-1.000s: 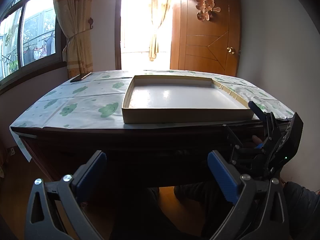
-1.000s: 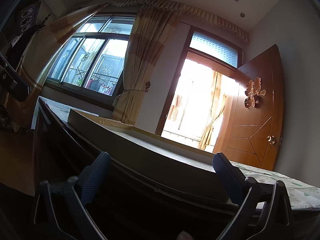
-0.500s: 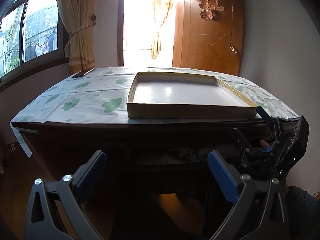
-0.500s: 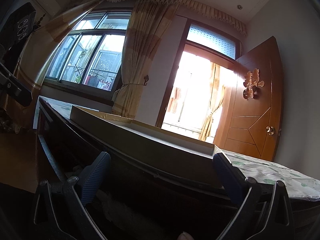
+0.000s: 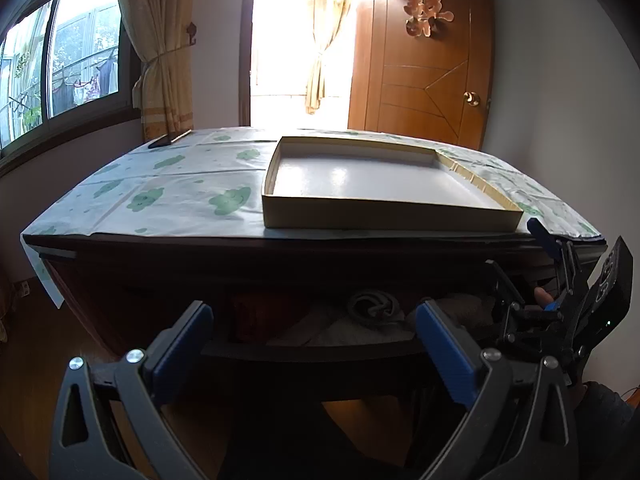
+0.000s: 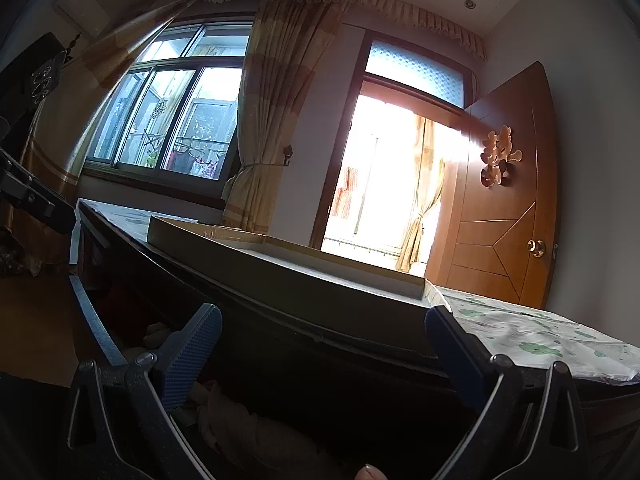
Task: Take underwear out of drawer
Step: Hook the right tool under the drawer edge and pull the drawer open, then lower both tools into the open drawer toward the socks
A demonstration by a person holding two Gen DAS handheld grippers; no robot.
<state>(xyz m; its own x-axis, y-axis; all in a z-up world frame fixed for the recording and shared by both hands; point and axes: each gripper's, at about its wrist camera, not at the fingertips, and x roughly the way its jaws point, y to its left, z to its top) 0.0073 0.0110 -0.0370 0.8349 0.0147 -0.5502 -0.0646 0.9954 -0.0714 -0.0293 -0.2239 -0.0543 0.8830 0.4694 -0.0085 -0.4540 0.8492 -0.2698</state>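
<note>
1. We see the drawer (image 5: 312, 350) pulled out under the table (image 5: 280, 244); its dark front edge runs across the left wrist view between the left gripper (image 5: 314, 334) fingers.
2. Left gripper fingers are spread wide and hold nothing; the blue pads (image 5: 182, 334) hang in front of the drawer front, apart from it.
3. Underwear (image 5: 372, 306) sits inside the drawer, a dark rolled piece on pale folded cloth, right of centre and far of the front edge.
4. More pale fabric (image 6: 240, 424) shows in the right wrist view, low in the drawer just beside the left pad (image 6: 192, 358) of the right gripper (image 6: 324, 346).
5. Right gripper is also spread wide, nothing between its fingers. In the left wrist view it sits at the right end of the drawer (image 5: 560, 304); whether it touches the drawer we cannot tell.
6. A fingertip (image 6: 370, 472) pokes in at the bottom edge of the right wrist view.
7. On the table: a cloth (image 5: 172, 196) with green prints and a shallow tan box (image 5: 384, 216), white inside, near the front edge, right of centre.
8. A dark flat object (image 5: 168, 140) lies at the far left of the table; too small to identify.
9. Behind: a window (image 5: 60, 76) on the left, curtains (image 5: 160, 48), a bright doorway (image 5: 296, 40) and a wooden door (image 5: 432, 80) with a gold ornament (image 5: 428, 12).
</note>
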